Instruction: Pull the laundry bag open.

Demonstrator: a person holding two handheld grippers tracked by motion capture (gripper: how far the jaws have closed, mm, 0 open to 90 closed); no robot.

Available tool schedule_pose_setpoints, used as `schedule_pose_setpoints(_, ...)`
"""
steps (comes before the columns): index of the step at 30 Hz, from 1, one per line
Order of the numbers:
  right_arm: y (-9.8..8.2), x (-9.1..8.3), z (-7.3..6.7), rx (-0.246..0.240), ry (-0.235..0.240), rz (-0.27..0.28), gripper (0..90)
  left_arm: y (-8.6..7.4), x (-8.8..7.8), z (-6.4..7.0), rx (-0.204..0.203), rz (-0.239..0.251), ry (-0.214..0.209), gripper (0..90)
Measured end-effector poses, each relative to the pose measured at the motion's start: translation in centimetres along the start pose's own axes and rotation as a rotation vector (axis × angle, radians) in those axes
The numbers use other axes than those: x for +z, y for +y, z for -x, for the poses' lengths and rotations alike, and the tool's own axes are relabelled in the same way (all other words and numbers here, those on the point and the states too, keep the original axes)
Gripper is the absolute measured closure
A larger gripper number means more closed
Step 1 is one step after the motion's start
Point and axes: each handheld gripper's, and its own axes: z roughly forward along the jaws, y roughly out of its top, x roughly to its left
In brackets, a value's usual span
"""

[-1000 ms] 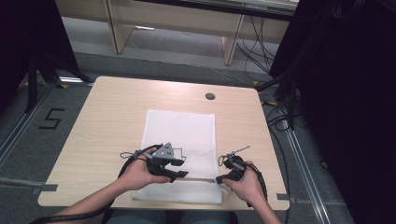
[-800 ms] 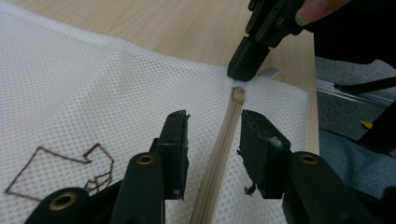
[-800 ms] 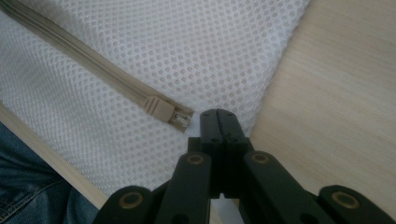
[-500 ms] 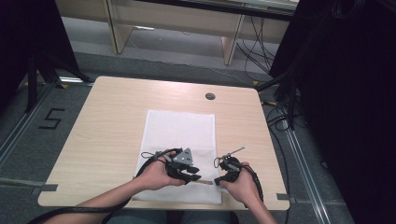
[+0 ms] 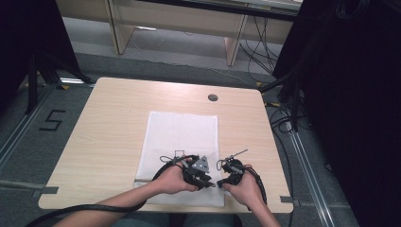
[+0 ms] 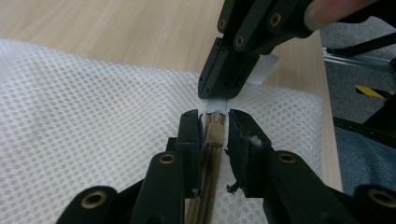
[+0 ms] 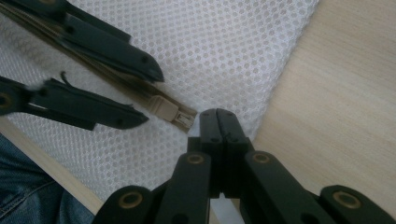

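Low in the high view's centre, a mesh bag lies on the table. Left gripper, jaws just closing, straddles the zipper pull without pressing it; right gripper is clamped on the bag's tab.

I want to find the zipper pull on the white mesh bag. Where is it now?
In the left gripper view, the zipper pull sits between the left gripper jaws at the mesh bag near edge, just before the shut right gripper.

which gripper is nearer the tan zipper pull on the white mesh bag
Left. The left gripper straddles the tan zipper pull; the right gripper pinches the white tab just beyond it.
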Motion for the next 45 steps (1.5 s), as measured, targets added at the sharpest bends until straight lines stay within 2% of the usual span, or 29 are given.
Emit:
schedule_pose_setpoints(1,0.0,0.0,-0.1,0.003,-0.003,0.002,90.0,-0.1,0.4,0.0,-0.022,-0.001,-0.005,73.7)
schedule_pose_setpoints(7,0.0,0.0,0.0,0.004,-0.004,0.001,90.0,0.0,1.1,-0.1,-0.012,-0.014,-0.006,73.5)
schedule_pose_setpoints(10,0.0,0.0,-0.1,0.004,-0.003,0.000,90.0,0.1,1.3,0.0,-0.029,-0.015,-0.011,76.4)
schedule_pose_setpoints(13,0.0,-0.1,0.0,0.003,0.010,0.000,90.0,0.0,1.1,0.1,-0.020,-0.013,-0.003,79.7)
schedule_pose_setpoints(15,0.0,-0.1,-0.1,0.030,0.005,-0.007,90.0,0.2,1.0,0.2,-0.007,-0.018,0.001,80.9)
schedule_pose_setpoints(17,0.0,0.0,0.1,0.009,0.006,0.003,90.0,0.4,0.9,0.4,0.011,-0.018,0.001,81.2)
schedule_pose_setpoints(20,0.0,0.0,0.1,0.010,0.003,0.003,90.0,0.5,0.9,0.6,0.032,-0.016,0.013,81.4)
schedule_pose_setpoints(22,0.0,0.0,0.2,0.009,0.014,0.005,90.0,0.6,0.8,0.7,0.002,0.006,0.006,83.0)
schedule_pose_setpoints(23,0.0,0.0,0.2,0.011,0.017,0.006,90.0,0.7,0.7,0.7,-0.021,0.011,0.001,87.1)
schedule_pose_setpoints(25,0.0,0.0,0.2,0.010,0.016,0.007,90.0,0.8,0.7,0.7,-0.017,0.008,0.000,87.1)
schedule_pose_setpoints(27,0.0,0.0,0.2,0.009,0.015,0.004,90.0,0.7,0.8,0.7,0.009,-0.005,0.007,87.1)
schedule_pose_setpoints(29,0.0,0.0,0.1,0.019,0.014,-0.003,90.0,0.7,0.7,0.6,0.011,-0.010,0.006,87.2)
schedule_pose_setpoints(35,0.0,0.0,0.1,0.022,0.022,-0.005,90.0,0.4,0.9,0.6,-0.019,0.004,0.000,87.0)
schedule_pose_setpoints(36,0.0,0.0,0.2,0.015,0.016,-0.001,90.0,0.2,1.0,0.6,-0.035,0.008,0.002,87.0)
schedule_pose_setpoints(37,0.0,0.0,0.2,0.015,0.016,-0.001,90.0,0.2,1.1,0.6,-0.023,0.008,0.003,87.0)
schedule_pose_setpoints(39,0.0,0.0,0.1,0.020,0.023,-0.005,90.0,0.1,1.3,0.6,-0.029,0.002,0.003,86.7)
schedule_pose_setpoints(41,0.0,0.0,0.1,0.014,0.018,-0.002,90.0,0.0,1.4,0.7,-0.057,0.003,-0.001,86.4)
schedule_pose_setpoints(45,0.0,0.0,0.1,0.011,0.015,0.000,90.0,0.0,1.4,0.7,-0.072,0.003,0.008,87.1)
